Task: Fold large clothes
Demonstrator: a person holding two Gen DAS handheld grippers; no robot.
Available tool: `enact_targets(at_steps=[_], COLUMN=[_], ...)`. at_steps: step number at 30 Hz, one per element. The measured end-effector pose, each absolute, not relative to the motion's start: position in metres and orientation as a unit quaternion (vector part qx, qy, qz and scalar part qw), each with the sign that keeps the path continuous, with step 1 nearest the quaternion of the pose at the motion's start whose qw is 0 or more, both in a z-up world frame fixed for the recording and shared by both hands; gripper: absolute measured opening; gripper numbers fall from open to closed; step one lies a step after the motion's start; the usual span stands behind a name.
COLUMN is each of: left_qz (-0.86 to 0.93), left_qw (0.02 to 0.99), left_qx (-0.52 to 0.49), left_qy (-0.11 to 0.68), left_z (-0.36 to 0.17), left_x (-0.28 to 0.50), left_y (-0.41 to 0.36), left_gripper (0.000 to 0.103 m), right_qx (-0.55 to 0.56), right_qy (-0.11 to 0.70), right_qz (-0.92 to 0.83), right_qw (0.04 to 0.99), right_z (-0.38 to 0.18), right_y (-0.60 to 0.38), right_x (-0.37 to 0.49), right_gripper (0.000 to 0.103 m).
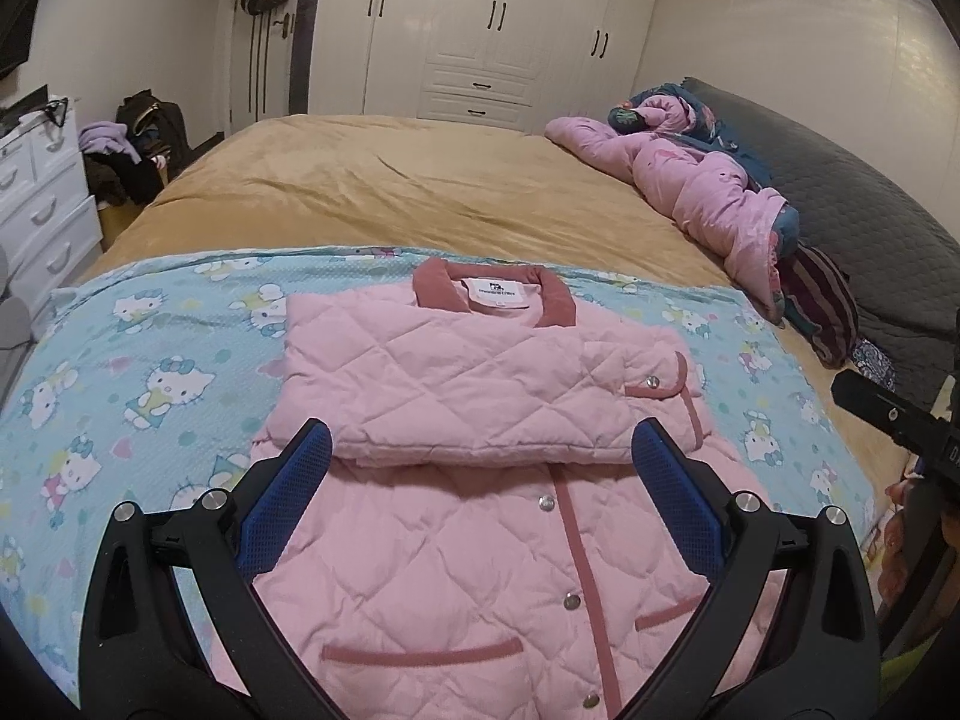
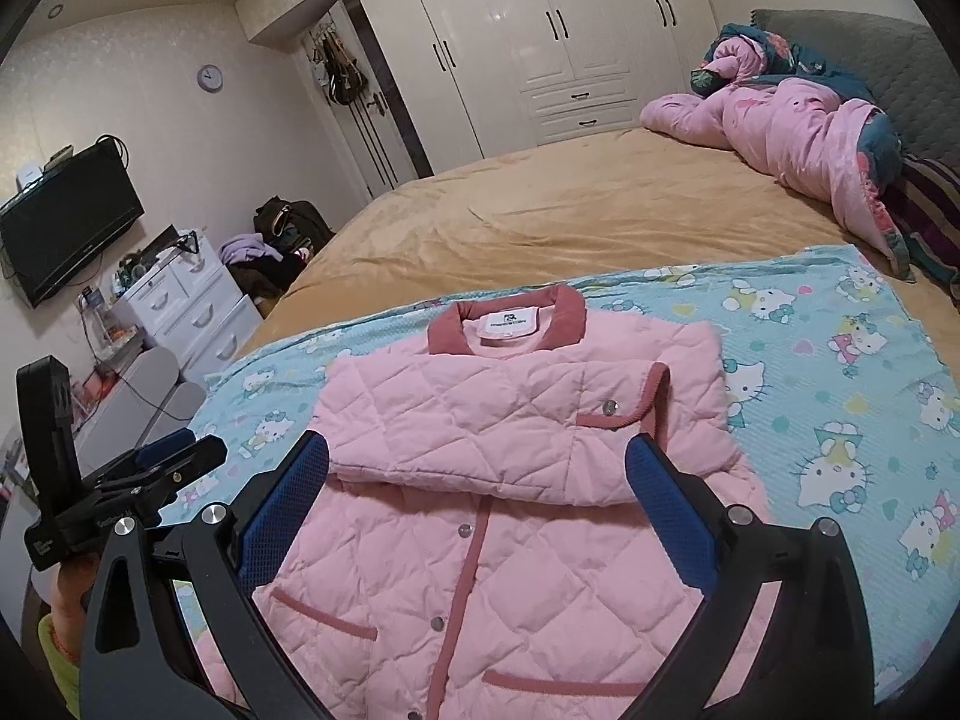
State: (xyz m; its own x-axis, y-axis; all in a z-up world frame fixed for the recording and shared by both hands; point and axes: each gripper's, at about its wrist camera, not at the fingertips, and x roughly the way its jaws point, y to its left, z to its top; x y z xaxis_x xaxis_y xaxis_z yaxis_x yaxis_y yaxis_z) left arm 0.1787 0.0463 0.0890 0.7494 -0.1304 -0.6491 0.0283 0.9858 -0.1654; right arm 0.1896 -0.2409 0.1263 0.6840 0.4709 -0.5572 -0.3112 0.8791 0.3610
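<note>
A pink quilted jacket [image 1: 456, 372] [image 2: 480, 420] lies face up on a light blue cartoon-cat blanket [image 1: 150, 360] [image 2: 840, 390], collar pointing away. Both sleeves are folded across the chest, and the snap-buttoned front and pockets show below them. My left gripper [image 1: 480, 453] hovers open over the jacket's middle, its blue pads [image 1: 306, 462] wide apart with nothing held. My right gripper [image 2: 477, 468] is open in the same way above the folded sleeves. In the right wrist view the left gripper [image 2: 180, 450] appears at the left, held by a hand.
The blanket lies on a bed with a tan sheet [image 1: 390, 180]. A bunched pink quilt [image 1: 690, 180] and dark pillows lie at the right. A white dresser [image 1: 36, 204] and a wall TV [image 2: 66, 222] stand left of the bed, and white wardrobes [image 1: 480, 30] stand beyond it.
</note>
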Motion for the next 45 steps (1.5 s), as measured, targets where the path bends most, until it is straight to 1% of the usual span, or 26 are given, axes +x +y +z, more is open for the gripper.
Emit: enact_targets(at_steps=[13,23,38,45], left_qz=[-0.035,-0.02,-0.002,0.016], left_qw=[0.928,0.926,0.919,0.91], left_qx=[-0.069,-0.054,-0.044,-0.039], left_qy=[0.364,0.372,0.391,0.412], left_z=[0.076,0.065,0.037,0.016], left_x=[0.138,0.111,0.079,0.068], left_y=[0.043,0.044,0.055,0.066], left_gripper=[0.094,0.094,0.094,0.094], right_qx=[0.114,0.104,0.092,0.087], right_qy=[0.33,0.339,0.365,0.387], right_qz=[0.223,0.227,0.219,0.213], right_qw=[0.91,0.907,0.9,0.893], right_z=[0.126,0.11,0.074,0.05], right_y=[-0.252,-0.262,-0.278,-0.285], right_x=[0.148,0.12,0.088,0.077], right_gripper=[0.099,0.099,0.099,0.099])
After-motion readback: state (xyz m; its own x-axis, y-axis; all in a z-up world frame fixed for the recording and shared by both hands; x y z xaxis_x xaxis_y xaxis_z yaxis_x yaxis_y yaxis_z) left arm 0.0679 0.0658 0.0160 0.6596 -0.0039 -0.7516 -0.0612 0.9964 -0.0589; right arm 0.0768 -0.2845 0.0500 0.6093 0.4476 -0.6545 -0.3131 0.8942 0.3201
